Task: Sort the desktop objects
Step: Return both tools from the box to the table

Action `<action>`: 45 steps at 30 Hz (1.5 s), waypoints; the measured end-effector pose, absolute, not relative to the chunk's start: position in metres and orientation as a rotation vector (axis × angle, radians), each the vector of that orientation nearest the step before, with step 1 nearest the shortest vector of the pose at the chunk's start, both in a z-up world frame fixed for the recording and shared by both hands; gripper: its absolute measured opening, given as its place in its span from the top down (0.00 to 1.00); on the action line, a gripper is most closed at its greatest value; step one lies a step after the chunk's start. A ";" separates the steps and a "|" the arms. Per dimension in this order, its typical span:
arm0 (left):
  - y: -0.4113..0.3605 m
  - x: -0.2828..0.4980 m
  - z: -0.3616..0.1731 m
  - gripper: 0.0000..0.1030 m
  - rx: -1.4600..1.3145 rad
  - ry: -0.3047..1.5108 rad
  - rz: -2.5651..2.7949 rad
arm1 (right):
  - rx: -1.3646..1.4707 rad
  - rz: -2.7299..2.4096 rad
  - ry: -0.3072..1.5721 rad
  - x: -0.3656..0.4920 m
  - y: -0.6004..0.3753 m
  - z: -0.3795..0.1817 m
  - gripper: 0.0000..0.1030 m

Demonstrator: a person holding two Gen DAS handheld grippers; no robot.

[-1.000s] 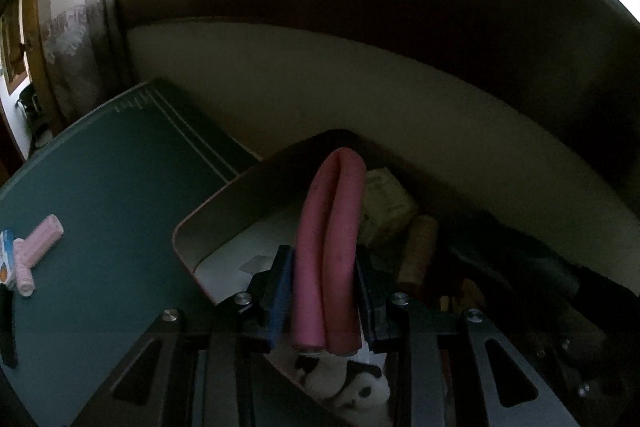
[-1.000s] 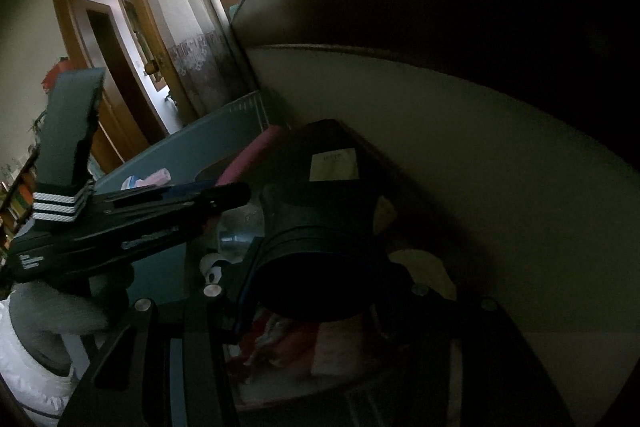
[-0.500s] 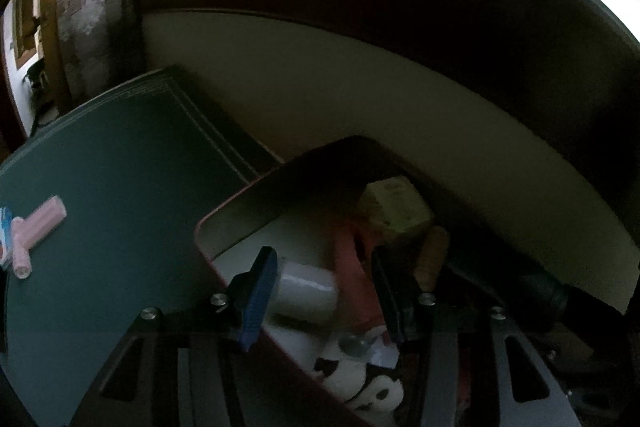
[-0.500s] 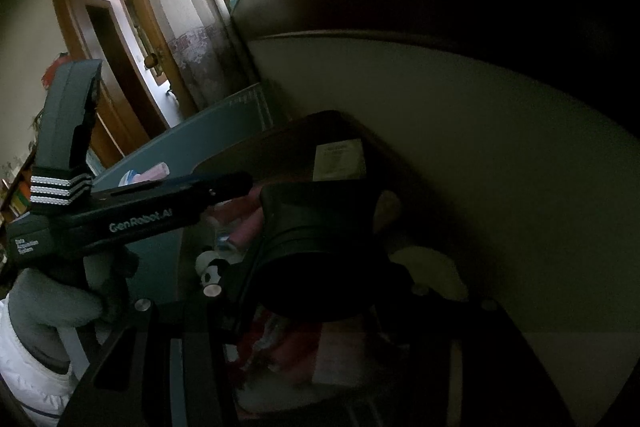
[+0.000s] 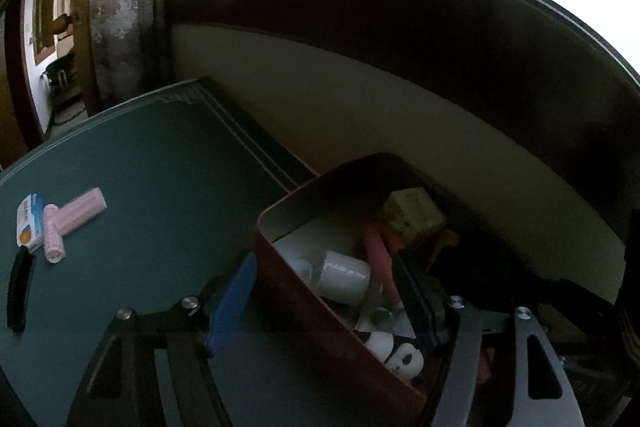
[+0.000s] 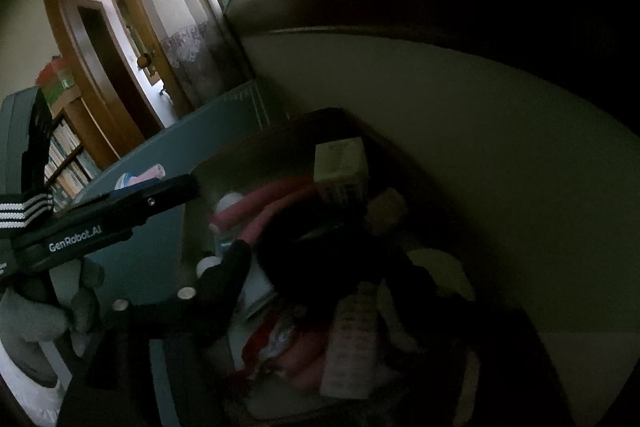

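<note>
Green mat [image 5: 140, 163], red bin [image 5: 320, 311] crowded, pink rollers [image 5: 72, 223] aside, both grippers' jaws opening, empty.

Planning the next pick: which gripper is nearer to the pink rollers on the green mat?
Left. The left gripper, jaws opening astride the red box's wall, borders the mat; the right gripper, opening around a dark item, is farther, over the box.

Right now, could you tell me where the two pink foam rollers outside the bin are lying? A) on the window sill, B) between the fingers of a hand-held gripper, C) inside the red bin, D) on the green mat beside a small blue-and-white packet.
D: the pink foam rollers lie on the green mat, touching the blue-and-white packet.
</note>
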State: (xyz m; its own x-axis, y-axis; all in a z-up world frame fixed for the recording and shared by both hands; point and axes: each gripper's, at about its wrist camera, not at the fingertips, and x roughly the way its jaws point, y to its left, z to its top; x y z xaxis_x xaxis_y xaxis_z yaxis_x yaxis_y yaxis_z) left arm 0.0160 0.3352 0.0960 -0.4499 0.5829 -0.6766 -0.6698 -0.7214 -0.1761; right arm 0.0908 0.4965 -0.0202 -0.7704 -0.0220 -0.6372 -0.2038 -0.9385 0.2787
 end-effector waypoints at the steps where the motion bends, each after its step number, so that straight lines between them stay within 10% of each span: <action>1: 0.336 0.016 0.095 0.30 -0.958 0.147 2.183 | -1.017 2.821 0.506 0.091 0.495 -0.019 0.29; 45: 0.141 0.000 0.082 0.30 -1.009 0.055 2.526 | -1.002 3.041 0.284 0.062 0.333 0.018 0.23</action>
